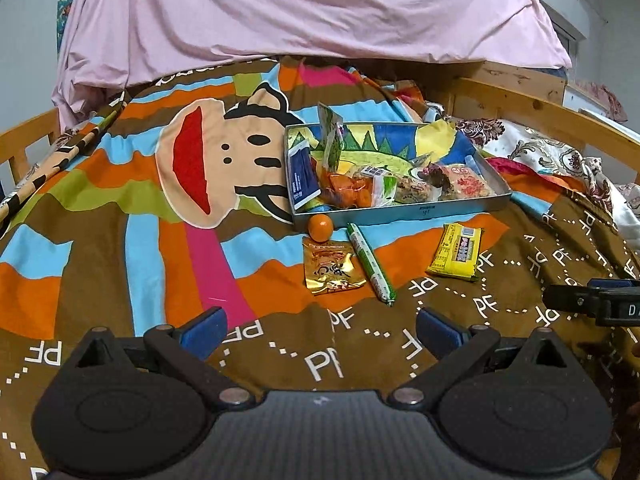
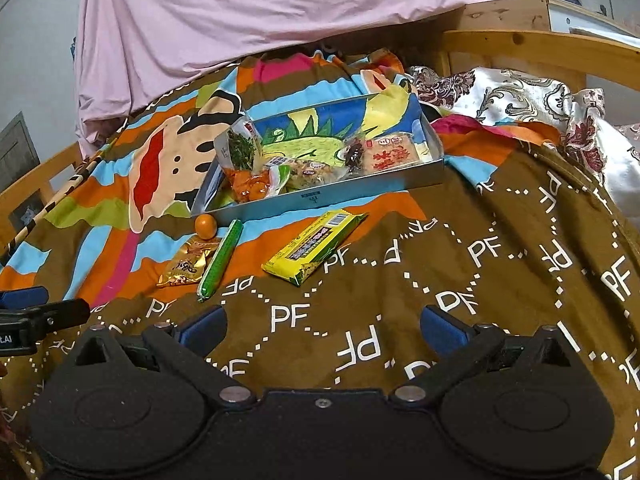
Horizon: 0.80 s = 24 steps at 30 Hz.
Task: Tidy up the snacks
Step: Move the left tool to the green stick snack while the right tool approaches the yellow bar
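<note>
**Snacks on the bed, some in the tin and some not**

A bed is covered by a bright blanket (image 1: 120, 208) with a cartoon monkey face and "PF" letters. A flat metal tin (image 1: 400, 210) with a painted inside is set on the blanket, past the middle of both views. Several snacks are packed inside it: a blue packet (image 1: 302, 176) is leaned at the left end, an orange snack bag (image 1: 346, 192) is laid next to it, a tall green and white packet (image 1: 332, 136) is stood up behind, and a pink printed packet (image 1: 466, 182) is laid at the right end.

Four snacks are left outside the tin, on the blanket in front of it. A small orange ball (image 1: 320, 227) is set right against the tin's front wall. A gold packet (image 1: 332, 266) is laid just below the ball. A long green stick (image 1: 371, 262) is laid beside the gold packet — touching it or nearly so. A yellow packet (image 1: 456, 252) is laid apart, further to the right.

The left gripper (image 1: 320, 334) is held low over the brown part of the blanket. Its blue pads are spread wide and nothing is held between them. The right gripper (image 2: 322, 330) is held the same way — pads wide apart, nothing gripped. Both are kept well short of the snacks.

A pink sheet (image 1: 300, 8) is hung behind the bed, and a flowered cloth (image 1: 540, 148) is bunched at the right.
</note>
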{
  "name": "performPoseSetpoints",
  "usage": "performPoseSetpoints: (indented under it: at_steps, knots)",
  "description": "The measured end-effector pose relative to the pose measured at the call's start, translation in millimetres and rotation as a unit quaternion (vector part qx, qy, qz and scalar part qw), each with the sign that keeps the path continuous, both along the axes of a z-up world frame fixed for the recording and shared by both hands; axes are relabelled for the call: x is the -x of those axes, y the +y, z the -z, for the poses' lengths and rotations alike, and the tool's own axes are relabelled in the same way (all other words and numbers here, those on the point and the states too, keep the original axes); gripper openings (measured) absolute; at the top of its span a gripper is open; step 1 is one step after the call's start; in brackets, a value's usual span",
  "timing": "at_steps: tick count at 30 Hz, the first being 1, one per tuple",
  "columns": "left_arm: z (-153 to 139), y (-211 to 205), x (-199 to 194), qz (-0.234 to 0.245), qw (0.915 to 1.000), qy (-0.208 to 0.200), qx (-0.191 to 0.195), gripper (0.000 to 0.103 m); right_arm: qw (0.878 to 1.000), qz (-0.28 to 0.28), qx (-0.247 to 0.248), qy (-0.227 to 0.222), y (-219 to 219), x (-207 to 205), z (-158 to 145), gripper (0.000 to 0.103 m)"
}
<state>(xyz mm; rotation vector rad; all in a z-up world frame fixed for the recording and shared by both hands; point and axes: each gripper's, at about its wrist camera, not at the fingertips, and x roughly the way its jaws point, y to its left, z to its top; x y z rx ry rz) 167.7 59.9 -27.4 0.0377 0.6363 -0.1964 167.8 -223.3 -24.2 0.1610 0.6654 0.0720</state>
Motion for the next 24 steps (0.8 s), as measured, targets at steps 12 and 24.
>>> performPoseSetpoints:
  at_steps: [12,24]
  knots:
    - [-1,-21,-8,-0.002,0.9999,-0.001,-0.013,0.102,1.000,0.017,0.009,-0.006,-4,-5,-1,0.102]
    - [-5,-41,-18,-0.016,0.9992,-0.012,-0.035,0.103,0.999,0.005,0.034,-0.030,-6,-11,-13,0.102]
